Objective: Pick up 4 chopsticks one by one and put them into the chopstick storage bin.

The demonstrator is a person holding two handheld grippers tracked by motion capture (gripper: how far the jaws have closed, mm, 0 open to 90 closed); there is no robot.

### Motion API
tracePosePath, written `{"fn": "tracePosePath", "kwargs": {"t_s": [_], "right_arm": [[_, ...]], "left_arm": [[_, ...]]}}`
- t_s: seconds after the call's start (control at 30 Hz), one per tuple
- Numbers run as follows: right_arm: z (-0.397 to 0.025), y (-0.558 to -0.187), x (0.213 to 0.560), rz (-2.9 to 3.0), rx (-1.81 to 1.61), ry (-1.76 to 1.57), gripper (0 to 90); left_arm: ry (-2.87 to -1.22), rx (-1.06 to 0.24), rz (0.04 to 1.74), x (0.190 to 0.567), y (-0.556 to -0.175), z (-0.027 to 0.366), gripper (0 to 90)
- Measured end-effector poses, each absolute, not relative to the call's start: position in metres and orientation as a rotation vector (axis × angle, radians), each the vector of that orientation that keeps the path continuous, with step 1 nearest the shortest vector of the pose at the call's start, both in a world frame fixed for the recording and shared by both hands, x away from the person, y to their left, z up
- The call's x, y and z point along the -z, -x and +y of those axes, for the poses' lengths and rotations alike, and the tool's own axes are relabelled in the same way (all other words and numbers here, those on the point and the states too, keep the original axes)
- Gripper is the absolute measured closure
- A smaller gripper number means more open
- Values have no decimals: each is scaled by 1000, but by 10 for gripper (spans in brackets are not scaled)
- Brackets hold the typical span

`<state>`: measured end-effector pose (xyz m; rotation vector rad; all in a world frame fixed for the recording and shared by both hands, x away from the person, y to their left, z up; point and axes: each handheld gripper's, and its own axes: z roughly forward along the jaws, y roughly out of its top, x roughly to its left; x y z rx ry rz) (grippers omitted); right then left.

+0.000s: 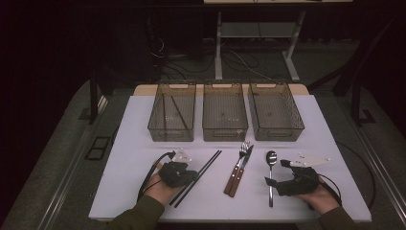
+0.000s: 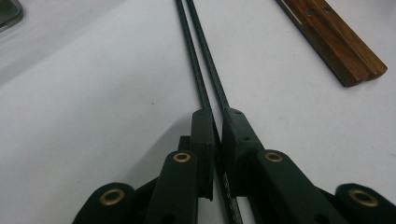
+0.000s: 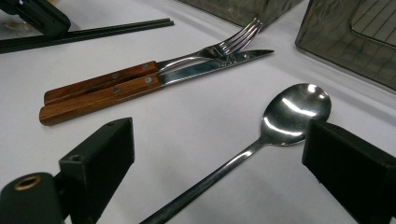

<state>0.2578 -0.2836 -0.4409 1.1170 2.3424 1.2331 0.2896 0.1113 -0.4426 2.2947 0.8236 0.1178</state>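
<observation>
Two black chopsticks (image 1: 198, 176) lie side by side, slanting across the white table (image 1: 134, 143). My left gripper (image 1: 191, 176) sits at their middle. In the left gripper view my left gripper (image 2: 217, 114) has its jaws nearly together, with the chopsticks (image 2: 198, 70) running in between them. A steel spoon (image 1: 271, 170) lies right of centre. My right gripper (image 1: 276, 172) is open, one jaw on each side of the spoon's handle. The right gripper view shows the spoon (image 3: 294, 112) passing between the wide-apart jaws of my right gripper (image 3: 217, 140).
A fork (image 3: 205, 51) and knife (image 3: 187, 74) with wooden handles (image 2: 341, 42) lie together between chopsticks and spoon. Three smoky see-through bins stand in a row at the back: left (image 1: 171, 112), middle (image 1: 225, 112), right (image 1: 275, 110). A thin dark line slants inside the left bin.
</observation>
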Motion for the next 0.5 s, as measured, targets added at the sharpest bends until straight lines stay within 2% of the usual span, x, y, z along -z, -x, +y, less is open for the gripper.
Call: {"fn": "tracePosePath", "kwargs": {"t_s": [0.2, 0.5], "right_arm": [[-283, -258, 441, 2345, -1233, -1116, 89], [-283, -258, 441, 2346, -1233, -1116, 89]], "left_arm": [[-2286, -161, 849, 442, -288, 106, 847], [-2265, -153, 870, 443, -288, 103, 858]]}}
